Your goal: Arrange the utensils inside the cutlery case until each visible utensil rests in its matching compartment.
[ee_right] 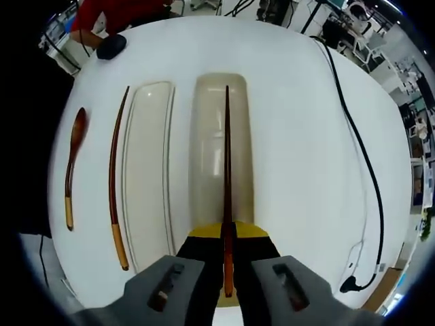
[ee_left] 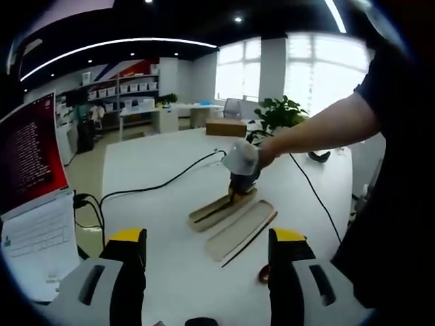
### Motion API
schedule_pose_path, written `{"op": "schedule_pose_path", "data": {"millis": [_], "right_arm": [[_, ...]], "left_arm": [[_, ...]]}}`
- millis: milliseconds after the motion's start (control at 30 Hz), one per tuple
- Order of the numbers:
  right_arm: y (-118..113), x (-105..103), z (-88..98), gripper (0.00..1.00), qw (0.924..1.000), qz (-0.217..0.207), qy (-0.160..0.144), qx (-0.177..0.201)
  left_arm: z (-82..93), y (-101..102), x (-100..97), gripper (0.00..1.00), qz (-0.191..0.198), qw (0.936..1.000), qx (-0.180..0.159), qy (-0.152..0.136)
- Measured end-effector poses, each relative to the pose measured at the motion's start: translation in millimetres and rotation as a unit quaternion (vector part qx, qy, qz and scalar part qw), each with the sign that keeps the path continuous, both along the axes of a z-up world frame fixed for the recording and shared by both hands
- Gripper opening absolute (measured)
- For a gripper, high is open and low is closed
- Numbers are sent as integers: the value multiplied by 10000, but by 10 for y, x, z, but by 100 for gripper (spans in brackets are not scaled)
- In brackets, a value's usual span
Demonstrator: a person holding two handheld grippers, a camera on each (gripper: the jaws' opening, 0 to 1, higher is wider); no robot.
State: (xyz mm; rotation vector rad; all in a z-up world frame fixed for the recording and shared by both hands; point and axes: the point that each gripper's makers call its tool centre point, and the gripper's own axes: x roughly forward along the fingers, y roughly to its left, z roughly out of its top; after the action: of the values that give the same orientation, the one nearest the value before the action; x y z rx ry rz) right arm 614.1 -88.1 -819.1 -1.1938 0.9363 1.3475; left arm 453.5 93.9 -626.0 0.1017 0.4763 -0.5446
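Observation:
In the right gripper view my right gripper [ee_right: 228, 238] is shut on a dark wooden chopstick [ee_right: 227, 142], which runs lengthwise over the beige case tray [ee_right: 207, 156]. Left of that tray lies a paler second tray or lid [ee_right: 146, 170]. A second chopstick [ee_right: 113, 183] lies along its left edge, and a wooden spoon [ee_right: 71, 163] rests further left on the table. In the left gripper view my left gripper [ee_left: 207, 244] stands open and holds nothing, well short of the case tray [ee_left: 221, 207]. The right gripper [ee_left: 239, 166], held by a hand, hovers over that tray.
The table [ee_right: 306, 136] is white and round. A black cable [ee_right: 360, 149] crosses its right side, and a dark mouse-like object [ee_right: 111, 46] sits at the far edge. An open laptop [ee_left: 34, 197] stands left; a cardboard box [ee_left: 225, 127] and plant [ee_left: 282, 112] lie beyond.

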Motion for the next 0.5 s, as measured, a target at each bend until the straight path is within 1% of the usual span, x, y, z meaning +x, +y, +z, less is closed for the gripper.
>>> {"op": "schedule_pose_path", "data": {"millis": [133, 200, 267, 300, 400, 500], "right_arm": [[-1, 4, -3, 0, 10000, 6, -5, -11], [-7, 9, -3, 0, 9999, 67, -72, -25], [-3, -19, 2, 0, 10000, -35, 22, -1], [5, -12, 14, 0, 9999, -123, 21, 53], [1, 38, 47, 0, 9998, -155, -136, 65], [24, 55, 94, 0, 9995, -164, -237, 128]], "left_arm": [[8, -4, 6, 75, -12, 10000, 14, -15], [12, -4, 9, 75, -14, 10000, 24, -21], [26, -1, 16, 75, -5, 10000, 16, -41], [30, 1, 20, 75, -1, 10000, 13, -47], [53, -2, 15, 75, -21, 10000, 4, -84], [152, -16, 28, 75, -20, 9996, -69, -285]]}}
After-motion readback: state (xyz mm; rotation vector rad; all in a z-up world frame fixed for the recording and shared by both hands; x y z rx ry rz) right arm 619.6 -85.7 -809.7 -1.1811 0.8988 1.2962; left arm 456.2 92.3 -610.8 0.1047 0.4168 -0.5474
